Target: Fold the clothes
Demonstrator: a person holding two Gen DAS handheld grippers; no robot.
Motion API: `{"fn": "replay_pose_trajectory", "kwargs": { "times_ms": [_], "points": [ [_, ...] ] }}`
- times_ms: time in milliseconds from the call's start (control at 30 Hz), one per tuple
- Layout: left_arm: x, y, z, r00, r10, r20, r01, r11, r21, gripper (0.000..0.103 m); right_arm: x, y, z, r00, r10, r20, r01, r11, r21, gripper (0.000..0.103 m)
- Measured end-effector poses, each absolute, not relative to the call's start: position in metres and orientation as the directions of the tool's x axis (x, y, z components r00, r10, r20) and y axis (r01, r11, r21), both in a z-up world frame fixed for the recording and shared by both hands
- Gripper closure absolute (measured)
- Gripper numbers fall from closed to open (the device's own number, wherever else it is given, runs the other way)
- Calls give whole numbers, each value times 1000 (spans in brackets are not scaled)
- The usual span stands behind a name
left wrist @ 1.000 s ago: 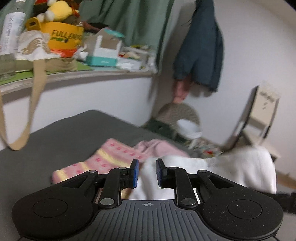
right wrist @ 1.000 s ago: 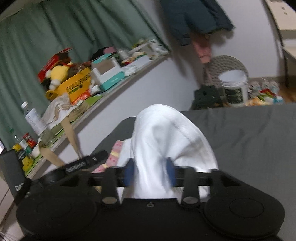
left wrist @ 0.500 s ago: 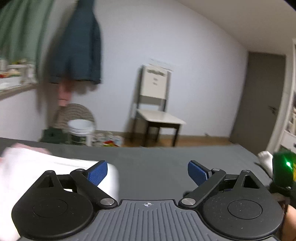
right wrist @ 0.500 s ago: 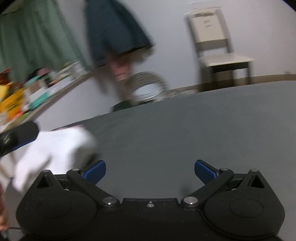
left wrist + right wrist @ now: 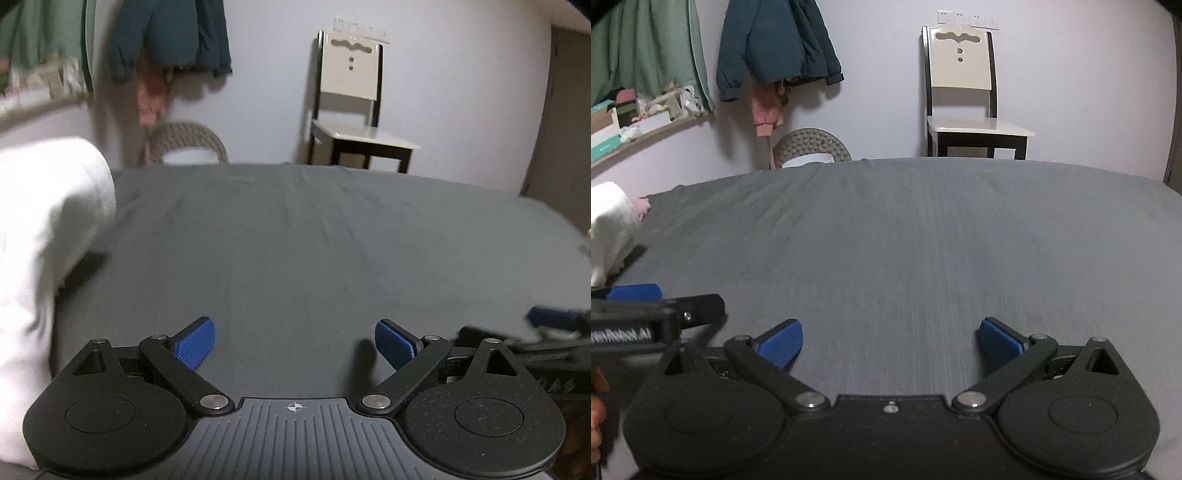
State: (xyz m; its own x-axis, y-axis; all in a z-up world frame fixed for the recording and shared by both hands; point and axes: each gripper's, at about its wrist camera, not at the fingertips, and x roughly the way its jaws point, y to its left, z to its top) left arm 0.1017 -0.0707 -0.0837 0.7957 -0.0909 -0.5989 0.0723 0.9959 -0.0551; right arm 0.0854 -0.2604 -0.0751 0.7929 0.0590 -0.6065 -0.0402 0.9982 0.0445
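A bed covered by a dark grey sheet (image 5: 905, 229) fills both views, in a room with pale walls. Nearest, the left tongs (image 5: 294, 343) stand wide apart with nothing between the blue pads (image 5: 194, 341); the right tongs (image 5: 890, 341) are likewise spread wide and hold nothing. The two sit side by side just above the sheet, the left tongs showing at the left edge of the right wrist view. A white folded garment (image 5: 48, 221) lies on the left part of the bed, apart from both tongs, with a pink cloth (image 5: 642, 206) just behind it. Beyond the far edge of the bed stand a cream-backed wooden chair (image 5: 964, 92) and a woven round basket (image 5: 812, 146); a teal jacket (image 5: 775, 40) hangs on the far wall.
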Motion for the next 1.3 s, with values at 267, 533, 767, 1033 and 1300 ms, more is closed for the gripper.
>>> {"fn": "replay_pose_trajectory", "kwargs": {
  "times_ms": [267,533,767,1033,1300],
  "points": [
    [91,-89,-82,799,41,-600,-18,999,45,0,89,-259,-77,789,37,-613,-37,999,13,0],
    [90,-89,-79,797,48,-602,-24,999,48,0,93,-264,-76,789,40,-614,-41,999,13,0],
    [91,-91,-80,797,47,-602,-23,999,47,0,93,-265,-76,788,42,-614,-43,999,13,0],
    [89,-91,-77,796,47,-603,-22,999,48,0,93,-266,-75,788,42,-614,-44,999,12,0],
    [90,-90,-76,795,46,-605,-22,999,48,0,93,-265,-75,787,43,-615,-44,999,13,0]
  ]
}}
